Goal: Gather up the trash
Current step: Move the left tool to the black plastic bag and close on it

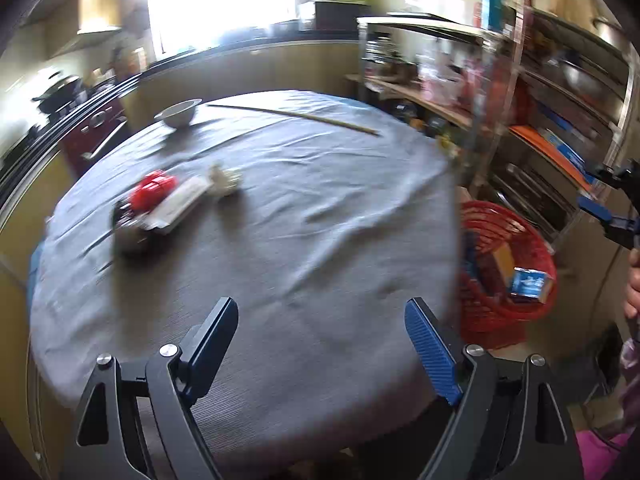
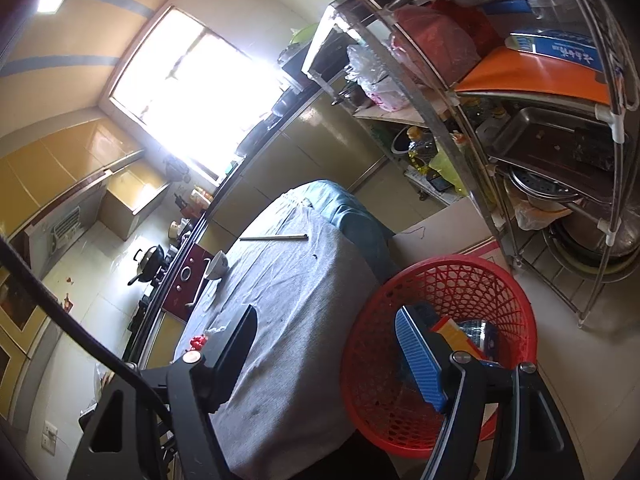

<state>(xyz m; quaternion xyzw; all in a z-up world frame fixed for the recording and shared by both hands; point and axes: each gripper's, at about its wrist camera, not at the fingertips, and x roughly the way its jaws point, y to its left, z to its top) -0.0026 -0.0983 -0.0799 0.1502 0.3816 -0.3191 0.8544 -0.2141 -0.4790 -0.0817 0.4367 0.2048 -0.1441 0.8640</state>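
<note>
Trash is split between two places, taking the red basket (image 2: 438, 354) as the landmark: some is already inside it, a blue carton (image 1: 530, 283) and a yellow box (image 2: 454, 334) among it, while a small heap remains up on the grey-clothed table (image 1: 280, 240) beside the basket, well across the cloth on its far side. That heap holds a red packet (image 1: 154, 192), a white wrapper (image 1: 180, 202), a crumpled paper ball (image 1: 226, 178) and something dark that blur hides. A white bowl (image 1: 180, 114) and a long stick (image 1: 296, 116) lie farther off still, at the table's back edge; whether they count as rubbish I cannot say.

The basket sits on the floor tight against the table's edge, probably so things can be dropped straight over the side.

The left gripper (image 1: 322, 340) hangs over the bare cloth between basket and heap, its jaws spread with nothing between them, seemingly lined up for the next pick. The right gripper (image 2: 332, 354) hovers above the basket's rim, jaws likewise apart and empty, as suits a drop already made
</note>
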